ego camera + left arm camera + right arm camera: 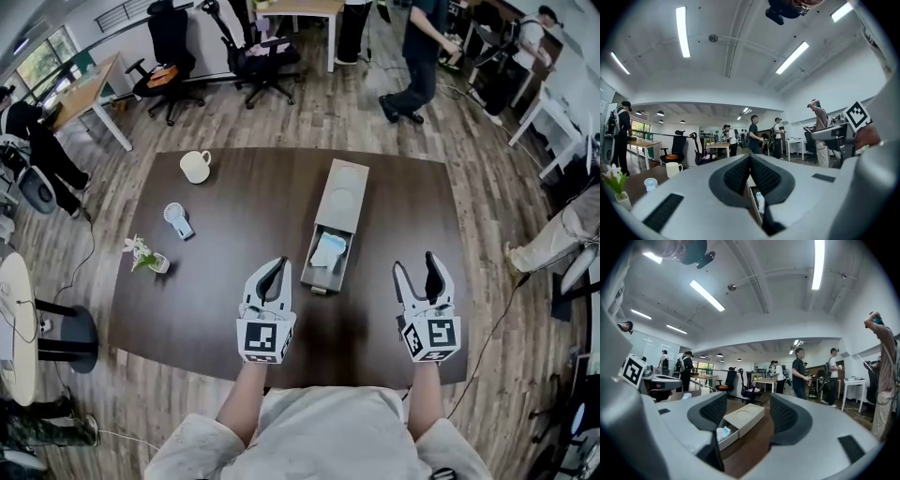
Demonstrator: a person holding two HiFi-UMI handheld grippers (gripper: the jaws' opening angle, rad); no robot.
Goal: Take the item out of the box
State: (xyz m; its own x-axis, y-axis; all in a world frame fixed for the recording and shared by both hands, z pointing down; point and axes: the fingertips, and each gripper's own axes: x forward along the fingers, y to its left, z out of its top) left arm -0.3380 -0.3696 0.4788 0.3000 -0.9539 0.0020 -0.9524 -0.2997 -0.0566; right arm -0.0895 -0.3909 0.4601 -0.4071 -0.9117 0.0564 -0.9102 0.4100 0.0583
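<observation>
On table (234, 281), box (339, 199) lengthwise near-to-far

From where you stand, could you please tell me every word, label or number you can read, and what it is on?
No text can be read in any view.
Cubes on the left gripper and right gripper: black-and-white square patterns only, no letters.
The packet in the box: any print is too small to read.
</observation>
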